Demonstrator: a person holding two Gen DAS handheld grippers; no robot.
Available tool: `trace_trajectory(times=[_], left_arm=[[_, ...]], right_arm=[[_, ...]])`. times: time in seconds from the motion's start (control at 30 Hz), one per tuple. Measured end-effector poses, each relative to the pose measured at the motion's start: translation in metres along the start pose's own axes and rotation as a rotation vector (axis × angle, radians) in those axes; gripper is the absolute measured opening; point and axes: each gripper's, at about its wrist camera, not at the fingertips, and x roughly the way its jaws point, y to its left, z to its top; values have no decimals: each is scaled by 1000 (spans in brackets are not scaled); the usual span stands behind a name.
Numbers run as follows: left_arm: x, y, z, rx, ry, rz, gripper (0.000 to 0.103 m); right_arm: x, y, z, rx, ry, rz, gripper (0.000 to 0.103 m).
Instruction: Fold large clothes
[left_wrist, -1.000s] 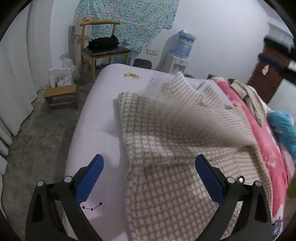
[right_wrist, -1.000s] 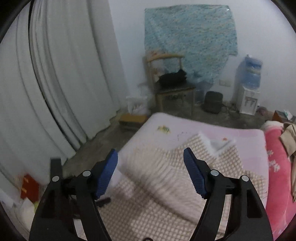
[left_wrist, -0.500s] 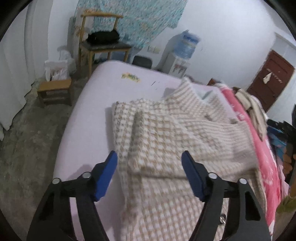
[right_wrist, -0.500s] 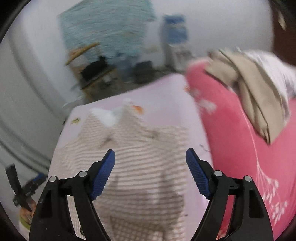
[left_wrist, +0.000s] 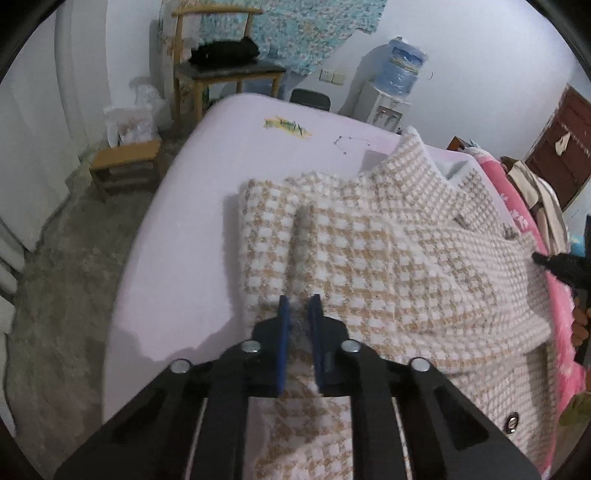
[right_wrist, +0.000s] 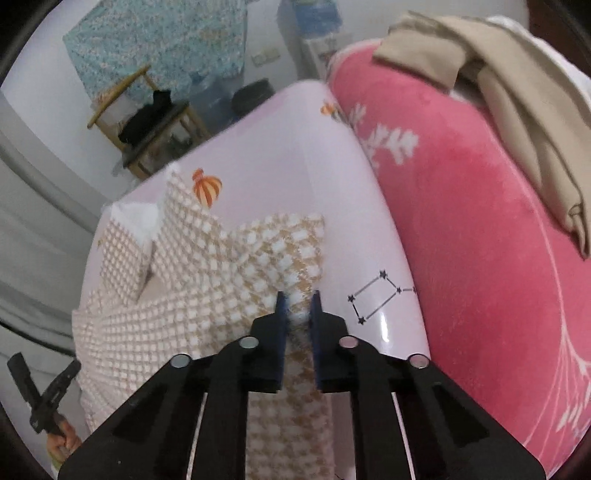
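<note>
A: What changed?
B: Both jaws have just been closing: the left claw (left_wrist: 299, 306) and right claw (right_wrist: 298, 302) pinch the beige-and-white checked woolly coat (left_wrist: 388, 258) on the lilac bed (left_wrist: 207, 206).
A: Meaning?
B: Probably the next fold (both edges gripped).

Left gripper (left_wrist: 299, 301) and right gripper (right_wrist: 298, 297), both angled steeply downward, jaws having just closed, blue pads pinching the checked coat (left_wrist: 388, 258) at opposite edges.
</note>
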Motion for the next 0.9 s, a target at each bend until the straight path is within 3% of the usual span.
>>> trace_trajectory(times=[0.13,0.33,0.43,0.47,0.53,0.67,0.83,0.9], left_arm=[[-25,-9,-3,44,-68,23,4],[-8,-1,-21,37,-29,53,4],[-7,-1,-18,37,-63,65,4],[-8,-2,-17,35,-74,76,0],[-9,2,-13,43,-97,143,0],[-12,25,-13,-21,-45,125,0],[-46,24,-6,-33,-152,53,1],[-48,5,5,16,-153,-23,9]], right_arm=[[-10,4,-6,-24,-60,-2,8],[4,1,-5,-13,-39,-2,9],[7,-2,-5,-5,-33,-8,14],[6,-3,-5,-5,-36,-10,17],[3,-5,-5,-10,-45,-13,21],[-6,-7,-8,-33,-62,-52,40],[-38,22,-16,-133,-140,-29,40],[-40,48,-22,-207,-133,16,40]])
